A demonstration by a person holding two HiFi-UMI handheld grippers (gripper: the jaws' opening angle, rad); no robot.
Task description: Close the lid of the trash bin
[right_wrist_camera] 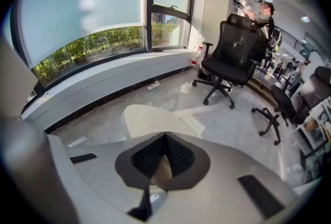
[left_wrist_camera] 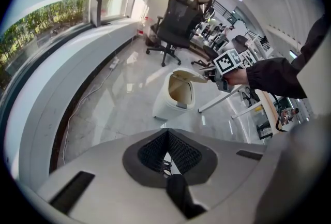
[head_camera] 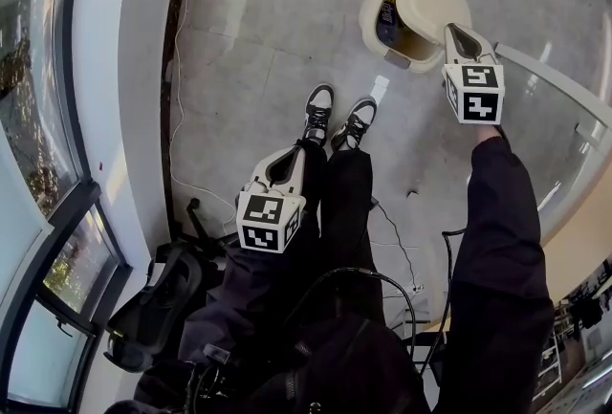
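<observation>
Right gripper has its jaws together on nothing, with the tip at the edge of the raised lid. In the right gripper view that cream lid lies just ahead of the tips. Under it the bin stands open on the floor, beyond the person's shoes. Left gripper, jaws likewise together and empty, hangs low by the legs, well apart from the bin.
</observation>
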